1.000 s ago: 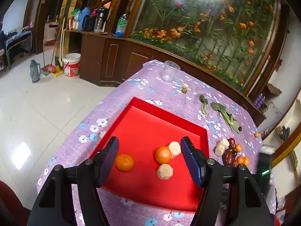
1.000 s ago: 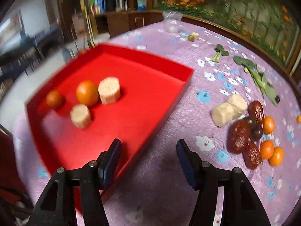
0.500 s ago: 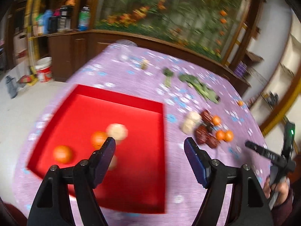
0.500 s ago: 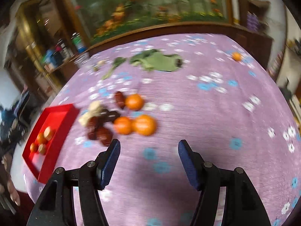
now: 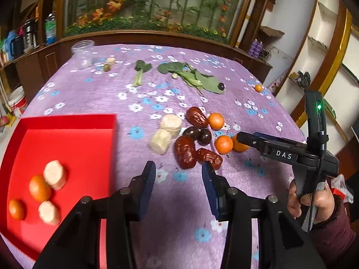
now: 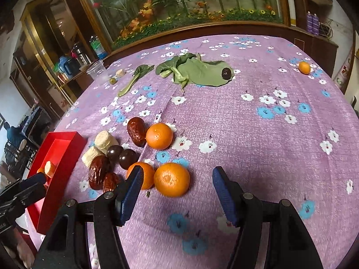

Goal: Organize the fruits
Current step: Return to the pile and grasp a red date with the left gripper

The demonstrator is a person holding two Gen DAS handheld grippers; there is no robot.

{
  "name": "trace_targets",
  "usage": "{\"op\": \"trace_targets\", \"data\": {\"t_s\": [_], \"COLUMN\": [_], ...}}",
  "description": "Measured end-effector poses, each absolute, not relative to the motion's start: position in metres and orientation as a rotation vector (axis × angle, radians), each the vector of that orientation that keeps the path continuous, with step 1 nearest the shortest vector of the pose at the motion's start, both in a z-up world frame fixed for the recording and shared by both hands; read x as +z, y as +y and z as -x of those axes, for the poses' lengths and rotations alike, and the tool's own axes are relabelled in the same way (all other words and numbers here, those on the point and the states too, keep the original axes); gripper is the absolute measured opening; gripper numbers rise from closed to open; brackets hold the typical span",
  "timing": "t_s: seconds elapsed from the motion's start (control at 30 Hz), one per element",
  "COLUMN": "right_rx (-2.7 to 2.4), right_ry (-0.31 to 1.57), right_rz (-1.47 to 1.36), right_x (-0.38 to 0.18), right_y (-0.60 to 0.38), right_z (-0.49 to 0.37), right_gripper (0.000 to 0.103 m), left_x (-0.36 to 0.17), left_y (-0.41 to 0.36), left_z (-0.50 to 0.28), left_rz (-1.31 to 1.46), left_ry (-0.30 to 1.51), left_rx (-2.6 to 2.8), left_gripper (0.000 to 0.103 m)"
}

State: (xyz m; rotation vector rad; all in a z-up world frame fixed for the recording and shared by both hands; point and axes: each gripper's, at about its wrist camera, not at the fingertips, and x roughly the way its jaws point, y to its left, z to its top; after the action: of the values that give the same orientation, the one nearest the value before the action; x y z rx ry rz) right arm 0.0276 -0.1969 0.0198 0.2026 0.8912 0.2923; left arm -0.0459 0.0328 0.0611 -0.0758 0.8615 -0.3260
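A red tray [image 5: 67, 121] at the left holds two oranges [image 5: 40, 188] and two pale peeled chunks [image 5: 55, 177]. Right of it on the purple cloth lies a pile of red dates [image 5: 185, 152], dark plums [image 5: 204, 136], oranges [image 5: 223, 144] and two pale chunks [image 5: 161, 141]. My left gripper [image 5: 178, 168] hovers just short of the dates, its jaws closing with nothing between them. My right gripper [image 6: 177, 172] is open, and the nearest orange [image 6: 171, 179] lies between its fingertips, untouched. In the left wrist view, the right gripper [image 5: 241, 136] reaches in beside the oranges.
Leafy greens [image 6: 197, 71] with a dark plum on them lie at the back, beside a single green stalk [image 6: 134, 78]. A clear jar [image 5: 83, 53] stands at the far left. A small orange [image 6: 304, 67] sits alone near the right edge. A wooden cabinet borders the table.
Both grippers have swung right, from over the red tray to the fruit pile on the cloth. The left jaws stand narrower than before.
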Motion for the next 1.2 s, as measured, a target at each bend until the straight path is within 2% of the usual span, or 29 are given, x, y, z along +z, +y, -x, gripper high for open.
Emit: {"op": "trace_targets", "data": {"t_s": [0.07, 0.13, 0.2, 0.57, 0.97, 1.0, 1.03, 1.1, 1.2], "right_rx": [0.292, 0.293, 0.295, 0.299, 0.311, 0.314, 0.342, 0.348, 0.326], "right_ry": [0.891, 0.893, 0.884, 0.877, 0.886, 0.885, 0.884, 0.862, 0.843], "right_rz": [-0.198, -0.189, -0.19, -0.209, -0.204, -0.206, -0.213, -0.177, -0.135], "right_x": [0.016, 0.013, 0.012, 0.009, 0.007, 0.007, 0.007, 0.01, 0.013], "right_y": [-0.195, -0.193, -0.194, -0.202, -0.2, -0.2, -0.2, -0.195, -0.189], "right_z": [-0.029, -0.03, -0.031, -0.032, -0.033, -0.033, -0.032, -0.028, -0.024], "right_gripper": [0.068, 0.068, 0.068, 0.066, 0.066, 0.064, 0.052, 0.038, 0.038], "left_x": [0.05, 0.04, 0.032, 0.009, 0.028, 0.031, 0.033, 0.04, 0.049], "left_y": [0.024, 0.017, 0.013, 0.002, 0.012, 0.014, 0.016, 0.021, 0.033], "left_z": [0.035, 0.024, 0.015, -0.014, 0.005, 0.009, 0.012, 0.021, 0.033], "left_rz": [0.058, 0.059, 0.076, 0.092, 0.122, 0.127, 0.13, 0.14, 0.152], "left_ry": [0.889, 0.918, 0.941, 0.964, 0.906, 0.898, 0.891, 0.871, 0.844], "left_rx": [-0.333, -0.342, -0.351, -0.337, -0.3, -0.298, -0.296, -0.291, -0.271], "left_gripper": [0.041, 0.033, 0.03, 0.03, 0.03, 0.03, 0.03, 0.03, 0.03]}}
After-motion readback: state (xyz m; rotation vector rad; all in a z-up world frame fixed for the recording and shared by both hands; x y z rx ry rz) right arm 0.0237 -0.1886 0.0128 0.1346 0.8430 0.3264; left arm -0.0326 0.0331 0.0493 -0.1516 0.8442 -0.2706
